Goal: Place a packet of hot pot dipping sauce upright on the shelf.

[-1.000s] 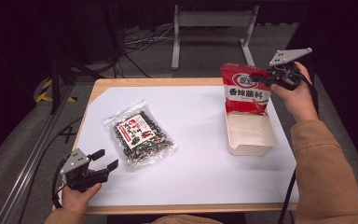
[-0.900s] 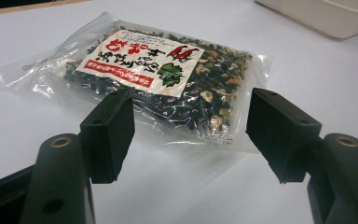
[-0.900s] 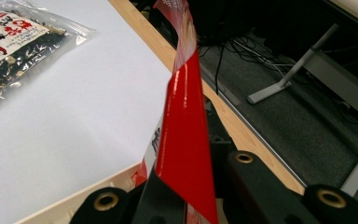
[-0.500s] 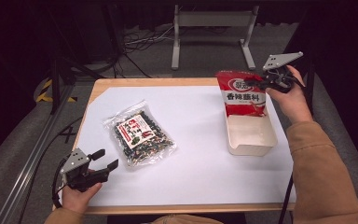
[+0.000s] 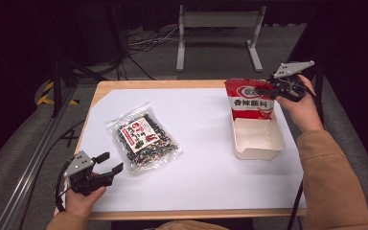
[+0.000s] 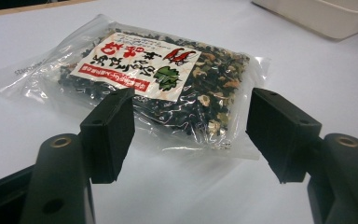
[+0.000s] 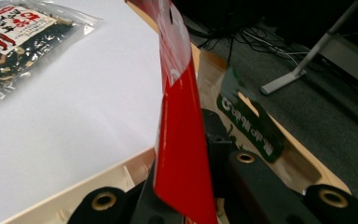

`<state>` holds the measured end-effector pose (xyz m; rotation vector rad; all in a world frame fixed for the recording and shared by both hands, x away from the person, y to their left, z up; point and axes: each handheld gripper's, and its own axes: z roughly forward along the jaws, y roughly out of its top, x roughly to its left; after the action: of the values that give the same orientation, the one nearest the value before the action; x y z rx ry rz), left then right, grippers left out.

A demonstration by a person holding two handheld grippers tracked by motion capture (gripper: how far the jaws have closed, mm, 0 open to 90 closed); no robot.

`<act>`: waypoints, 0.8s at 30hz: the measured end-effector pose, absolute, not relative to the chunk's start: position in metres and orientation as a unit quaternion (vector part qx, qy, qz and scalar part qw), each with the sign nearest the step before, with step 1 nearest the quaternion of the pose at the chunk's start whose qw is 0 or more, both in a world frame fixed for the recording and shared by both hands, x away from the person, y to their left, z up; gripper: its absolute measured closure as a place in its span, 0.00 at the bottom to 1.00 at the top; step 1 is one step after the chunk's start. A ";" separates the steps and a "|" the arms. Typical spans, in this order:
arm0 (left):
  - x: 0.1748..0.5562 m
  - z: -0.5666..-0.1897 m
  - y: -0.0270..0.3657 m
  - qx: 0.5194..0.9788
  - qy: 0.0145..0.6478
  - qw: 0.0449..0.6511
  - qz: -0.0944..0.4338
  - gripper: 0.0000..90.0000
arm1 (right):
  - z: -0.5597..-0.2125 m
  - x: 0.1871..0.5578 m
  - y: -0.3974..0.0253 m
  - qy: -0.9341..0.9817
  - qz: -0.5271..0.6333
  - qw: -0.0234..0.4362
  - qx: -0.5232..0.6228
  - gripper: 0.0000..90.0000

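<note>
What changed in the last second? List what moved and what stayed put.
The right gripper, shut on the red packet, moved slightly toward the table's far edge, standing the packet more upright over the far end of the white tray. The left gripper stayed open at the near corner; the clear bag did not move.

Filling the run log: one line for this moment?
right tool: shut on red seasoning packet, above cream tray | left tool: open, idle
</note>
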<state>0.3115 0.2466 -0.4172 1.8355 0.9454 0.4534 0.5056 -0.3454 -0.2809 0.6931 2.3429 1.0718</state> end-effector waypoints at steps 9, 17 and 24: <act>0.314 -0.417 0.244 0.759 0.385 0.491 0.186 0.36 | -0.289 0.501 -0.358 0.843 0.402 0.235 0.270 0.98; 0.316 -0.416 0.246 0.753 0.398 0.488 0.191 0.31 | -0.296 0.500 -0.362 0.841 0.395 0.232 0.287 0.98; 0.319 -0.414 0.247 0.756 0.400 0.479 0.198 0.28 | -0.303 0.498 -0.363 0.838 0.396 0.234 0.294 0.97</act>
<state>0.3187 0.2474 -0.4139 1.8461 0.9760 0.4841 0.4978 -0.3633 -0.3032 0.8080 2.3009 1.0872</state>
